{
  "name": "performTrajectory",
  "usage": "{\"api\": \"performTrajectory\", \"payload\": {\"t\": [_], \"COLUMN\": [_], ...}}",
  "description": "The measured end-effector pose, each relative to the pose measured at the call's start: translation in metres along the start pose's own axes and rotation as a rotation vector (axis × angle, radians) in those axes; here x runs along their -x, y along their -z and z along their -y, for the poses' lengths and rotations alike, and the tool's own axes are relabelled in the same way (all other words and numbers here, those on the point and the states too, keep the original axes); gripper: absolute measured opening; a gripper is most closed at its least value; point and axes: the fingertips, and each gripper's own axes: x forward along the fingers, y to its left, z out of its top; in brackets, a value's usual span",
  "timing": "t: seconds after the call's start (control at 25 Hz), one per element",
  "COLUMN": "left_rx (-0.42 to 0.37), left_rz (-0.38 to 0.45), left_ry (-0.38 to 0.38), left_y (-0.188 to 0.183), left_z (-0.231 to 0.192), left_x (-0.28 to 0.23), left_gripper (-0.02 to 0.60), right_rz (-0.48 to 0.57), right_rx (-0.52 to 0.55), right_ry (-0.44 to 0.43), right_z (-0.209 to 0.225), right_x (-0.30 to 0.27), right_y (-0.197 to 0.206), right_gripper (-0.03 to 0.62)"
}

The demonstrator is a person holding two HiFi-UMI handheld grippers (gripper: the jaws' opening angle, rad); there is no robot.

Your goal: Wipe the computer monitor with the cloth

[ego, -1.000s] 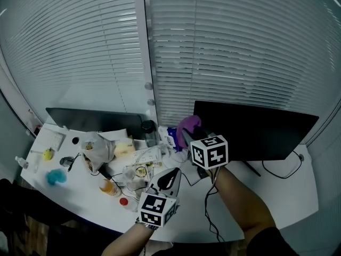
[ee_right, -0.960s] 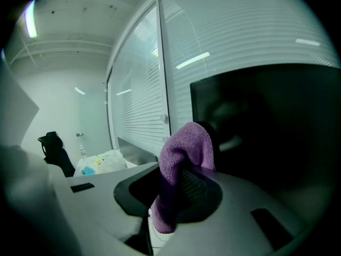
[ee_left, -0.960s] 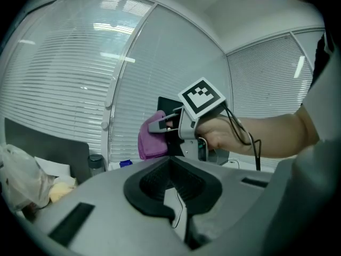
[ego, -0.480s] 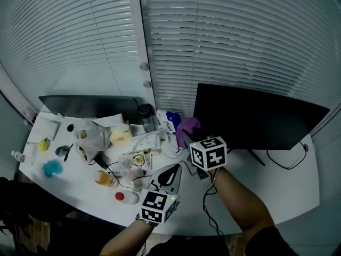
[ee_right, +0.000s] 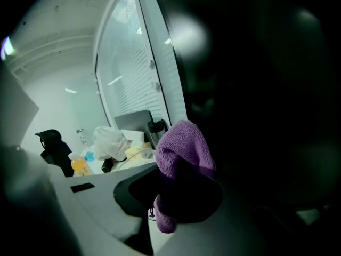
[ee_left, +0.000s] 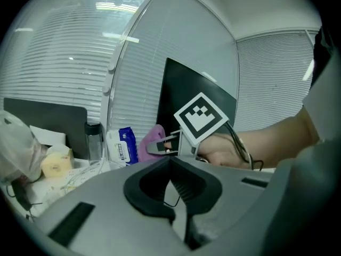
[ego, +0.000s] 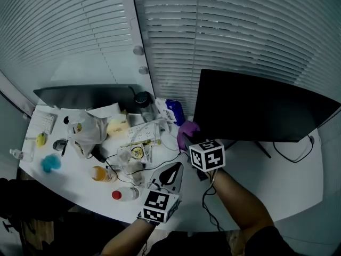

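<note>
Setting: white desk [ego: 277, 180] in front of closed slatted blinds [ego: 240, 31]; its left half is crowded, its right half is mostly bare.
Task object: black computer monitor [ego: 256, 108] stands upright at the right on its stand, screen dark.
Cloth: purple cloth [ee_right: 181, 143] is bunched at the monitor's lower-left corner, close to the screen. Contact cannot be confirmed.
Right gripper [ee_left: 154, 146]: jaws are pinched on the cloth, which bulges up over them and hangs down below.
Left gripper [ee_left: 171, 164]: jaws are pressed together with nothing between them; it is held low over the desk's front, away from the monitor.
Clutter: orange drink bottle [ego: 99, 173], red-capped bottle [ego: 123, 194], plastic bag [ego: 85, 132], blue wipes pack [ego: 175, 110] and loose cables [ego: 114, 161] lie left of the monitor.
Risk 1: a hard jaw tip may scrape the screen if the wad rolls off it mid-stroke.
Risk 2: the monitor may rock or swivel on its stand under a firm push, since the left gripper is not bracing it.
Risk 3: a stroke low and to the left could knock the wipes pack or snag cables.
Risk 4: the cloth may slip out if the screen drags on it.
</note>
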Motion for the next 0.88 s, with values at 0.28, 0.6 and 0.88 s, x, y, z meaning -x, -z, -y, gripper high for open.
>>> {"api": "performTrajectory", "payload": {"t": [0.28,0.6,0.88], "left_rx": [0.021,0.032,0.048], "left_rz": [-0.051,-0.098,-0.109], "left_ry": [0.006,0.006,-0.003], "left_y": [0.030,0.063,0.069], "left_z": [0.003,0.002,-0.003], "left_x": [-0.008,-0.015,-0.020], "left_gripper": [0.006,0.006,0.006], "right_rz": [-0.063,-0.098,-0.129], "right_rx": [-0.059,-0.098,-0.124], "right_ry": [-0.003,0.005,0.009], "right_z": [0.014,0.026,0.033], "right_x": [-0.019,-0.032,-0.038], "right_y": [0.049,0.087,0.100], "right_gripper": [0.080,0.080,0.080]}}
